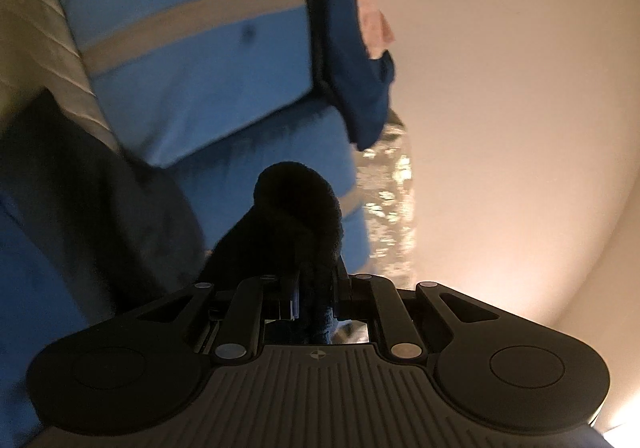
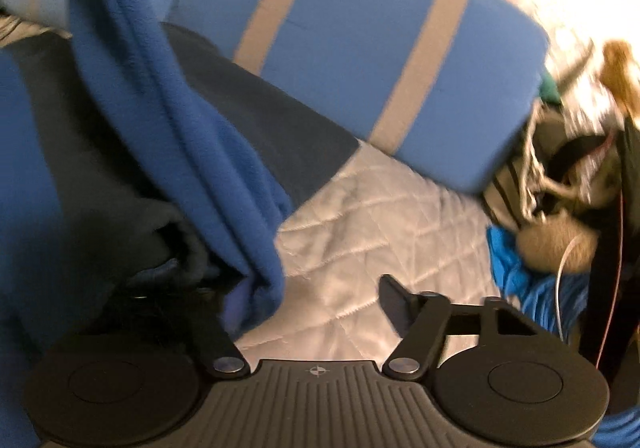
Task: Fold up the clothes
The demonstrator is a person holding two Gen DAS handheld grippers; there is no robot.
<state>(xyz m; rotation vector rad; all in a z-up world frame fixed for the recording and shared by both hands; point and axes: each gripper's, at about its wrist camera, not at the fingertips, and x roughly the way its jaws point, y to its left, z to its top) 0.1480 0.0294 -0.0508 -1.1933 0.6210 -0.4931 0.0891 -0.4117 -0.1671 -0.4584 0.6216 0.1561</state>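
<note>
— Where do your tongs stand right now?

— My left gripper (image 1: 314,288) is clamped narrow on a bunched edge of the dark fleece garment (image 1: 296,216); the cloth wads up just ahead of its tips and hangs off to that gripper's left. My right gripper (image 2: 316,300) stands wide. Only its right finger (image 2: 394,298) shows clearly, and the blue fleece (image 2: 192,136) drapes over its left side without being pinched.

— So where's the garment?

— Lifted, I'd say, hanging from my left tongs and trailing down ahead of my right ones over the quilted cover (image 2: 360,216). The striped blue pillow (image 2: 384,48) lies farther ahead of both.

— Which step is this?

— Gathering it up to spread flat, as I judge it; no fold is laid yet.

— And next?

— My right tongs need to find a matching edge or corner and close on it, so I can stretch the cloth between the two and lay it on the cover. The view is blurred, so I can't tell which edge sits nearest.
</note>
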